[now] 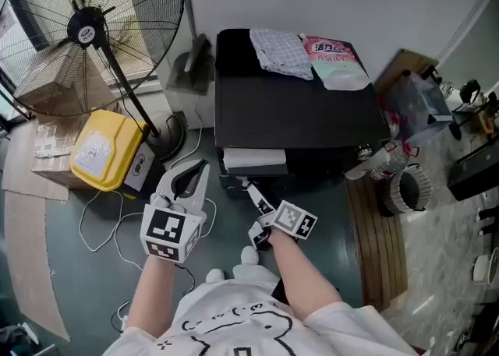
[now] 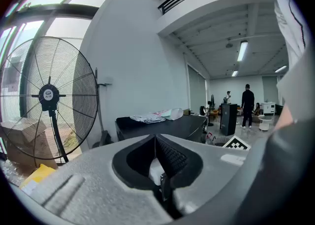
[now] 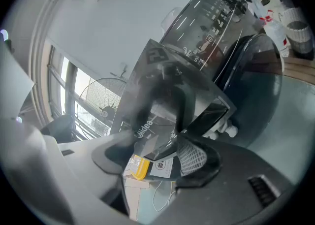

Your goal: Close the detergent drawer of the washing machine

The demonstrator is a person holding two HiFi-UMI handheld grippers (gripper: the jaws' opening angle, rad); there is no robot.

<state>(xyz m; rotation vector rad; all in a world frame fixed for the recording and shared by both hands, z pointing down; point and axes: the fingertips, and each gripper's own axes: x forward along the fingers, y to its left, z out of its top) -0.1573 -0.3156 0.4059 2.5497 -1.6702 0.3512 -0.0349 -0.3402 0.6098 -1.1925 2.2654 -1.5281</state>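
Detergent drawer point(image 1: 253, 161) point(image 3: 157, 96): pulled out at the left of the black washing machine's point(image 1: 296, 113) front, pale top showing.
Right gripper point(image 1: 253, 195) point(image 3: 156, 143): jaws spread, just before the drawer's face, pinching nothing.
Left gripper point(image 1: 201, 167) point(image 2: 156, 143): jaws pressed together, empty, off to the left.
Risk: a push on one corner could skew and jam the drawer; the spread jaws could slip past its face and hit the control panel point(image 3: 211, 27).
Around: checked cloth point(image 1: 282, 51) and pink pouch point(image 1: 337, 60) on the lid; pedestal fan point(image 1: 86, 27), yellow container point(image 1: 101, 150) and loose cables point(image 1: 101, 222) on the floor.
In the way: nothing seen between the drawer and its slot.
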